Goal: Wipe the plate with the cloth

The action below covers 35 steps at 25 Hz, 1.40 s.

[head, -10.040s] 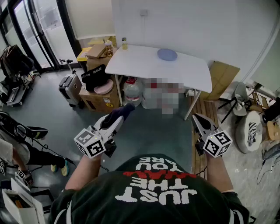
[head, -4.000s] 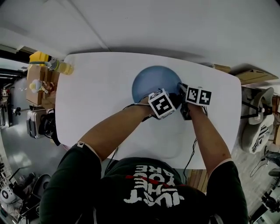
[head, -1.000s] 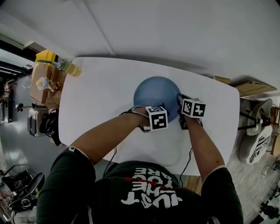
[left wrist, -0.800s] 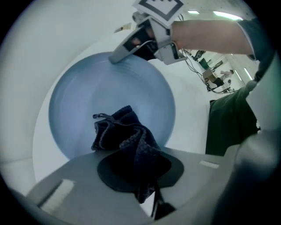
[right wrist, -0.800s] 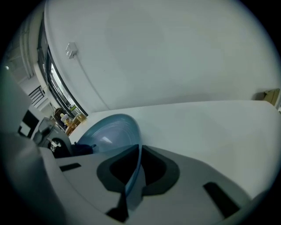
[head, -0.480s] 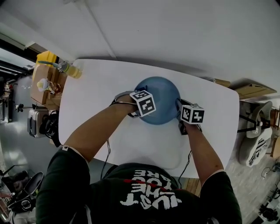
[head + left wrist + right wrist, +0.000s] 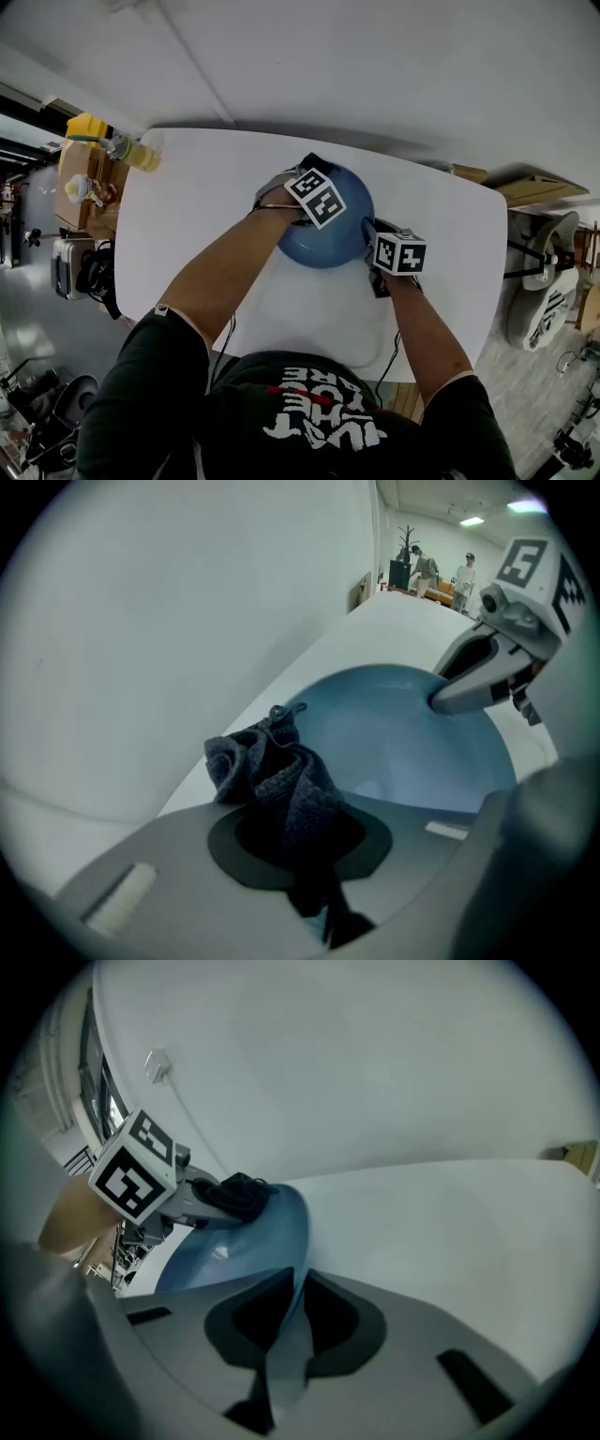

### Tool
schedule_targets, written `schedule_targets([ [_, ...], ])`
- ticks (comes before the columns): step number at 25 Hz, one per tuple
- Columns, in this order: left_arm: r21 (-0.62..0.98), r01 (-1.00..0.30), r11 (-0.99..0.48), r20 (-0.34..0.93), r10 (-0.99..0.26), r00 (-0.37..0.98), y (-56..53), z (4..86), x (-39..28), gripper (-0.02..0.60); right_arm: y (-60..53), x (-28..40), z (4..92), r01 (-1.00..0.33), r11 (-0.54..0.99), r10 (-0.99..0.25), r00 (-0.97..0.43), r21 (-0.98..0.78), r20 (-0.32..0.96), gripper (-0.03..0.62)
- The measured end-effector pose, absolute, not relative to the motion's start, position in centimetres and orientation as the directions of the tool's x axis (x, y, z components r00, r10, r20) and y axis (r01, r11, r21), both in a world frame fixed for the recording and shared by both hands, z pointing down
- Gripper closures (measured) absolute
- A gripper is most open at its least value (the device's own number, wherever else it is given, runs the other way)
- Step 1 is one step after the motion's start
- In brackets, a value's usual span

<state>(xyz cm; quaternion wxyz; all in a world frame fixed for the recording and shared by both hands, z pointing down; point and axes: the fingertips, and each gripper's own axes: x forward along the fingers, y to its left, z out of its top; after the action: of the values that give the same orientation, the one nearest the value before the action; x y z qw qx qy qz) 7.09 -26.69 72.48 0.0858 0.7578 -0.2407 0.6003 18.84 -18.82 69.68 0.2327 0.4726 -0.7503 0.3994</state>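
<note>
From overhead, the left hand-held gripper [image 7: 311, 169] works at the far-left rim of the blue plate [image 7: 328, 242]. The plate sits on the white surface [image 7: 206, 234] near its far edge, and the right hand-held gripper [image 7: 368, 232] steadies the near-right rim. A yellow bottle [image 7: 131, 150] stands well apart at the far-left corner. With the wipe this close to the edge, a stroke carried outward could run off the plate onto the surface. In the left gripper view, the jaws are closed on a bunched dark cloth [image 7: 277, 780], pinched by one fold, with most of it loose beyond the tips and above the rim. Hard dragging could pull that fold free, or let the bare tips scrape the plate. In the right gripper view, the plate's thin rim runs between the pads and is clamped there, though the jaws have just been easing open slightly. That is likely the main hazard: a looser hold against a sideways push from the cloth could let the rim slip. The plate might then skid or spin toward the wall, or tip if it is being held raised.
</note>
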Motion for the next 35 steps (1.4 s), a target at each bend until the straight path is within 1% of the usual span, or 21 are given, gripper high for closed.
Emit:
schedule_targets([
  [3,-0.129,-0.426,-0.896,0.941,-0.246,0.233,-26.8,72.2,10.6,0.532,-19.0,18.8,69.8,-0.897,0.226,-0.525,-0.441,-0.380,0.728,0.569],
  [5,-0.114,-0.357,-0.927,0.931,-0.226,0.288,-25.5,72.2,13.4,0.532,-19.2,18.7,70.0,-0.900,0.221,-0.528,-0.435,-0.376,0.729,0.571],
  [7,-0.092,-0.254,-0.963,0.922,-0.178,0.342,-22.7,72.0,16.4,0.532,-19.4,18.8,70.0,-0.903,0.221,-0.532,-0.428,-0.368,0.730,0.571],
  [9,-0.041,-0.165,-0.985,0.916,-0.103,0.388,-19.5,71.9,18.4,0.532,-19.4,19.0,69.9,-0.905,0.231,-0.535,-0.425,-0.357,0.731,0.571],
  [12,0.005,-0.096,-0.995,0.902,-0.037,0.430,-17.4,71.7,18.4,0.532,-19.1,18.9,69.8,-0.899,0.261,-0.532,-0.438,-0.351,0.725,0.571],
  [14,0.028,-0.102,-0.994,0.892,-0.021,0.452,-17.1,71.0,17.3,0.532,-19.0,18.7,69.8,-0.895,0.268,-0.531,-0.447,-0.358,0.720,0.572],
  [18,0.122,-0.219,-0.968,0.853,-0.010,0.521,-15.9,66.6,12.7,0.532,-19.9,19.4,70.2,-0.904,0.223,-0.554,-0.426,-0.366,0.715,0.572],
  [21,0.128,-0.186,-0.974,0.865,0.018,0.501,-12.3,66.3,10.4,0.532,-20.5,19.7,70.4,-0.911,0.228,-0.559,-0.411,-0.343,0.720,0.572],
  [23,0.114,-0.157,-0.981,0.877,0.025,0.480,-10.0,67.6,11.1,0.532,-20.6,19.6,70.2,-0.914,0.230,-0.561,-0.404,-0.333,0.722,0.571],
  [26,0.110,-0.167,-0.980,0.878,0.017,0.478,-9.0,69.4,13.3,0.532,-20.5,19.4,69.9,-0.919,0.243,-0.555,-0.394,-0.310,0.733,0.571],
  [29,0.170,-0.157,-0.973,0.897,0.087,0.433,-8.2,71.1,13.7,0.532,-20.4,19.3,69.9,-0.921,0.263,-0.551,-0.389,-0.289,0.738,0.571],
  [32,0.215,-0.153,-0.965,0.921,0.148,0.360,-8.2,71.3,11.7,0.532,-20.3,19.3,69.7,-0.919,0.272,-0.551,-0.391,-0.284,0.737,0.571],
  [35,0.210,-0.202,-0.957,0.947,0.148,0.285,-9.4,71.9,7.8,0.532,-20.1,19.5,69.9,-0.916,0.279,-0.552,-0.399,-0.288,0.732,0.571],
])
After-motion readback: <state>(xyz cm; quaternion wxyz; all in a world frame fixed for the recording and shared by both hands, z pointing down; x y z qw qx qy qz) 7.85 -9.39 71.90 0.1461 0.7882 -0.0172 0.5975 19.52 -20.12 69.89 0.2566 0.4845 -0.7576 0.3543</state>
